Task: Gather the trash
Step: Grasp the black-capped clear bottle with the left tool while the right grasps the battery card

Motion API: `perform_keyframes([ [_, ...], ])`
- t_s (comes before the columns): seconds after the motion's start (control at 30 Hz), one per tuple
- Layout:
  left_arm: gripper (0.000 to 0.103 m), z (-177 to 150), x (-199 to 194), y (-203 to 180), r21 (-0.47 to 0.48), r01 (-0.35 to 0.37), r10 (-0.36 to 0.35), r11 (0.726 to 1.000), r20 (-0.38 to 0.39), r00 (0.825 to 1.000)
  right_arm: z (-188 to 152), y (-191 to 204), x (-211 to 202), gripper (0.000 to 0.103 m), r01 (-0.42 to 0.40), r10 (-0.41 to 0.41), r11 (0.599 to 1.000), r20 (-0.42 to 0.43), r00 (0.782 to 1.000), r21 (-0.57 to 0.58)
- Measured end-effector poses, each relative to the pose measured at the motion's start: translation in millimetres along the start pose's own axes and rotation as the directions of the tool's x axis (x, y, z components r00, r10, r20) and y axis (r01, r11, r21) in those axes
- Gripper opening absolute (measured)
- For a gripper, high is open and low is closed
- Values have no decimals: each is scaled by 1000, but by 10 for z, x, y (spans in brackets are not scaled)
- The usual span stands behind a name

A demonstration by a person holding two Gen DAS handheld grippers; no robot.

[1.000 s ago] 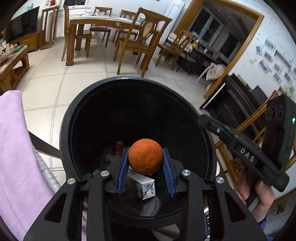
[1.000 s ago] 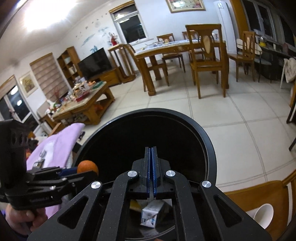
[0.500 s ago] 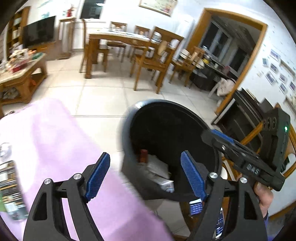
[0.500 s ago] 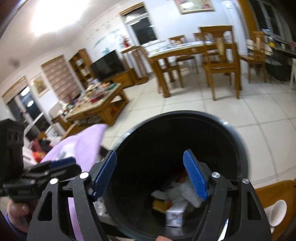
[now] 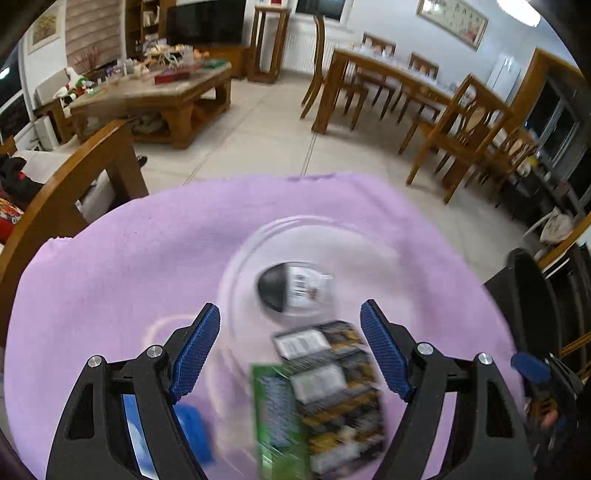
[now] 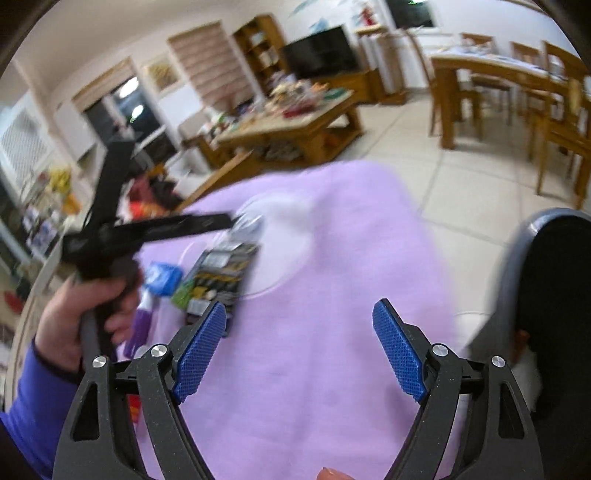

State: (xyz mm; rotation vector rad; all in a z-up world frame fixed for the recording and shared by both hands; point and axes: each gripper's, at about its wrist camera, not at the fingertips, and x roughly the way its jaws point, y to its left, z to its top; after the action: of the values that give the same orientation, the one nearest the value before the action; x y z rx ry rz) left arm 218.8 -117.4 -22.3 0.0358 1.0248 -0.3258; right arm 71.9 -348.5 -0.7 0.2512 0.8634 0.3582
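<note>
A tiled living and dining room: pale floor (image 5: 273,136), wooden coffee table (image 5: 155,96) crowded with clutter, dark television (image 5: 205,20) against the far wall, dining table (image 5: 391,77) ringed by wooden chairs (image 5: 454,129), framed picture (image 5: 452,20) above

On the purple cloth (image 5: 147,266) one clear glass plate (image 5: 258,236) is seen, and one dark oval object (image 5: 280,291) lies on it. One dark printed packet (image 5: 332,387) and one green packet (image 5: 275,413) are counted (both blurred). One blue wrapper (image 6: 162,277) and one purple item (image 6: 140,325) lie beside them. One black bin (image 6: 554,295) is counted, and two grippers.
</note>
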Motion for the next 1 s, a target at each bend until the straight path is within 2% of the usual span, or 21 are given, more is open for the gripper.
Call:
perform_keyframes([
  [0.1, 77, 84, 163, 22, 68, -6, 9, 998, -49, 999, 67, 281, 294, 81, -16, 14, 999, -64, 998, -43],
  [0.2, 66, 94, 284, -59, 134, -15, 25, 991, -76, 997, 152, 536, 536, 81, -6, -3, 997, -111, 994, -82],
  [0.27, 59, 54, 287, -94, 194, -62, 73, 979, -50, 996, 203, 605, 648, 85, -7, -5, 996, -130, 992, -94],
  [0.3, 54, 48, 281, -109, 211, -62, 72, 975, -36, 997, 249, 680, 727, 87, -5, -9, 995, -140, 990, -99],
  [0.5, 54, 27, 150, 116, 100, 32, -35, 994, 31, 999, 372, 870, 1016, 88, -15, -4, 994, -176, 984, -105],
  [0.67, 54, 107, -145, 352, -11, 57, -56, 998, 118, 991, 473, 890, 1314, 88, 10, -28, 996, -206, 978, -88],
  [0.73, 54, 140, -277, 432, -34, 62, -56, 997, 150, 987, 487, 949, 1395, 89, 10, -27, 996, -194, 981, -87],
  [0.8, 54, 106, -391, 492, -48, 68, -59, 997, 170, 984, 516, 970, 1437, 85, 11, -29, 995, -186, 982, -96],
  [0.83, 54, 91, -428, 514, -54, 69, -59, 996, 177, 982, 517, 990, 1450, 72, 12, -31, 994, -181, 983, -105],
  [0.87, 54, 60, -480, 534, -62, 74, -61, 995, 185, 981, 520, 1014, 1456, 65, 16, -37, 993, -172, 984, -121],
  [0.9, 54, 41, -501, 563, -68, 81, -66, 994, 191, 979, 525, 1034, 1455, 65, -3, -17, 993, -170, 985, -118],
  [1.0, 54, -24, -603, 570, -76, 98, -80, 992, 211, 974, 492, 1070, 1435, 64, 9, -30, 992, -157, 987, -129],
])
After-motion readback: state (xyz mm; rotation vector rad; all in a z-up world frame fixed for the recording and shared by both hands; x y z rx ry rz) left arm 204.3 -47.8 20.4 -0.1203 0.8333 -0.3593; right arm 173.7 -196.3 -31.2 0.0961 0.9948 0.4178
